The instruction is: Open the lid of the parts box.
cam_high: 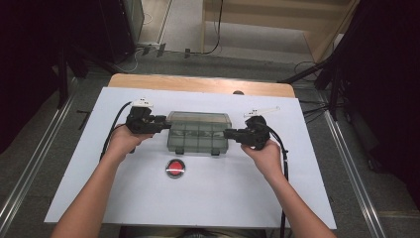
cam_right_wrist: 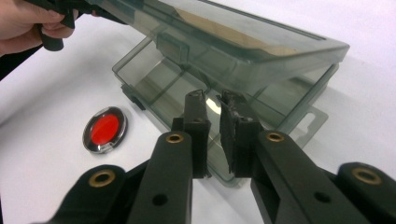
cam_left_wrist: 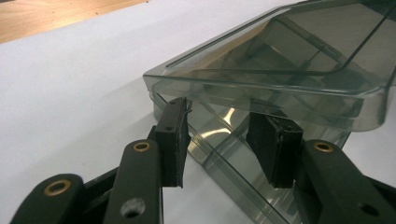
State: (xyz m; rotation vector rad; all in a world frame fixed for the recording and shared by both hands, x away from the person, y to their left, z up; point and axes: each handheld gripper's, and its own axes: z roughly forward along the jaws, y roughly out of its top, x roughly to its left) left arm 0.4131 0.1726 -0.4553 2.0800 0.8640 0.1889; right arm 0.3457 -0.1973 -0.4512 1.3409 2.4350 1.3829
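In the middle of the high view, a see-through grey box (cam_high: 199, 132) sat on the white table (cam_high: 148, 198). Its lid (cam_left_wrist: 299, 46) was lifted up a little. The left gripper (cam_high: 161, 122) was at the box's left end, and its jaws were spread apart, with the corner of the box between them. The right gripper (cam_high: 229, 134) was at the box's right end, and its jaws were pinching the thin side wall of the box. A round red button (cam_high: 175, 168) lay just below the box, near the bottom middle.
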